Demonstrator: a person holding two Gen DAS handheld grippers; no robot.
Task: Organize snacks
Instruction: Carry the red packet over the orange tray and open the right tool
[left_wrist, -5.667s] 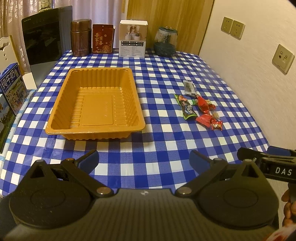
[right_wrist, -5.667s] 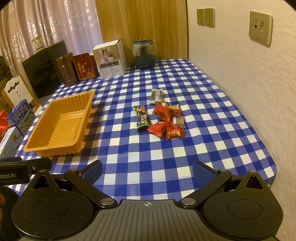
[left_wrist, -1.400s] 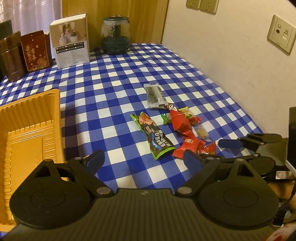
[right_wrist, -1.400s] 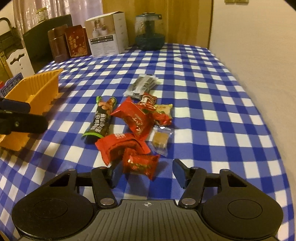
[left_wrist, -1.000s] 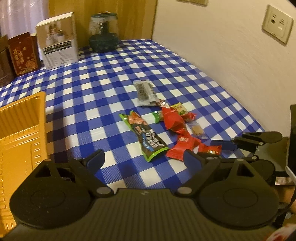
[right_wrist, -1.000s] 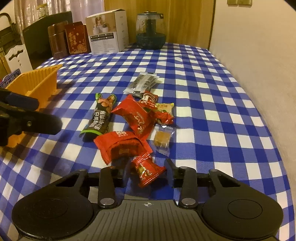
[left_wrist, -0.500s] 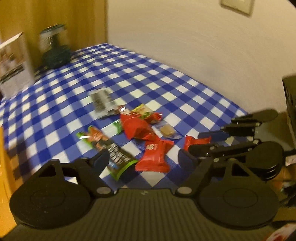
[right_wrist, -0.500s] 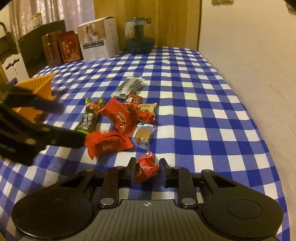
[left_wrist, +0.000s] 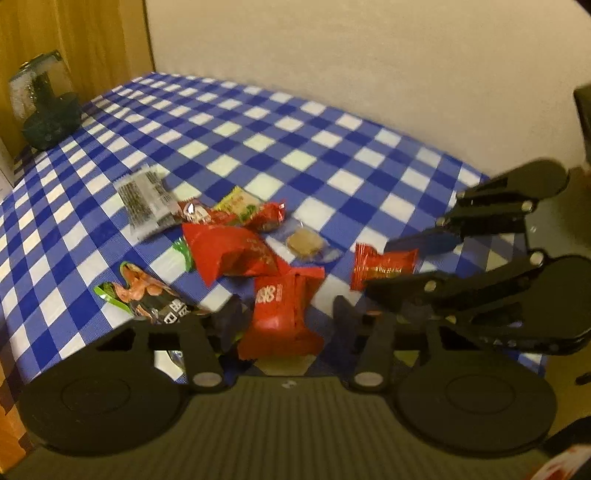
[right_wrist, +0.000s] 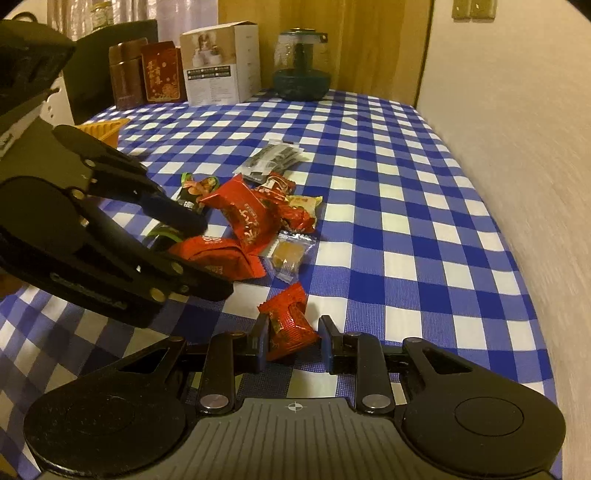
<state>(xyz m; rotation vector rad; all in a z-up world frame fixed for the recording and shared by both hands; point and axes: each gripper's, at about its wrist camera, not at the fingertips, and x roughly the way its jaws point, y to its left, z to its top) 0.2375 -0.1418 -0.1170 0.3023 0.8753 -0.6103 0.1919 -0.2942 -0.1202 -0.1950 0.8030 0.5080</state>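
Right wrist: crinkled red foil candy (right_wrist: 290, 325), checkered tablecloth (right_wrist: 406, 206)

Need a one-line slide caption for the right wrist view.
Right gripper pinches a small red snack packet above the checked tablecloth while the left gripper closes around a larger red packet.

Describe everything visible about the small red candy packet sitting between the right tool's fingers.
The small red candy packet is a glossy, crinkled foil-like wrapper with gold print and crimped ends. It sits tilted, one end raised toward the snack pile, apart from the other snacks. The right tool is shut on it, a blue pad pressing each side. Below it lies the blue-and-white checked tablecloth; whether it touches the cloth cannot be told. In the left wrist view it shows lengthwise.
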